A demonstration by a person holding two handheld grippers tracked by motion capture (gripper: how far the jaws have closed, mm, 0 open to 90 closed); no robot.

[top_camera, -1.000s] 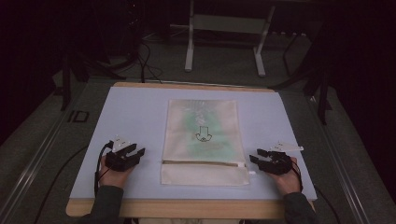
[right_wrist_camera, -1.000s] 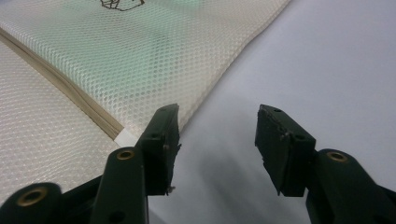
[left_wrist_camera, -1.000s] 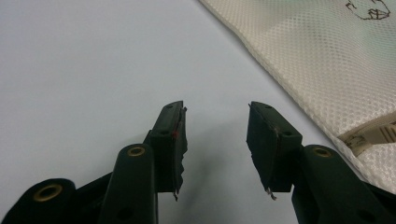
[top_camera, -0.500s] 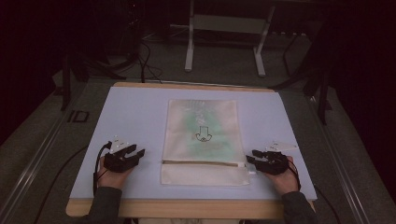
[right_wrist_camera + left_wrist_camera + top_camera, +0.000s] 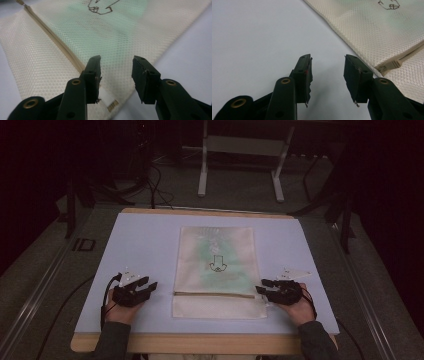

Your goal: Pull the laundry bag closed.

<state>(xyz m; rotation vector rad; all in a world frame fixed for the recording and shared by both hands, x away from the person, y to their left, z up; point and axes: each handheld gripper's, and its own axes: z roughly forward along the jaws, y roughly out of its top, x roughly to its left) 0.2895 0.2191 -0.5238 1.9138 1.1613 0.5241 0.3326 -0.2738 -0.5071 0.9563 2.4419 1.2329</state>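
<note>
A cream mesh zipper bag (image 5: 216, 265) lies flat in the middle of the pale blue mat (image 5: 145, 245), with a green tint and a small black drawing (image 5: 218, 264) showing through. Its zipper (image 5: 215, 294) runs across near the front end. My left gripper (image 5: 146, 288) rests on the mat just left of the bag, open, nothing between its jaws; the zipper's end (image 5: 390, 65) lies just past its right jaw. My right gripper (image 5: 264, 286) sits at the bag's right edge, open, its jaws over the mesh (image 5: 117, 50) beside the zipper (image 5: 57, 45).
The mat covers a wooden table whose front edge (image 5: 210, 342) runs along the bottom. Beyond the table stand a metal frame (image 5: 240, 160) and cables on a dark floor. Bare mat lies left and right of the bag.
My right gripper has moved left to the bag's right edge. The left gripper has crept slightly right toward the bag.
</note>
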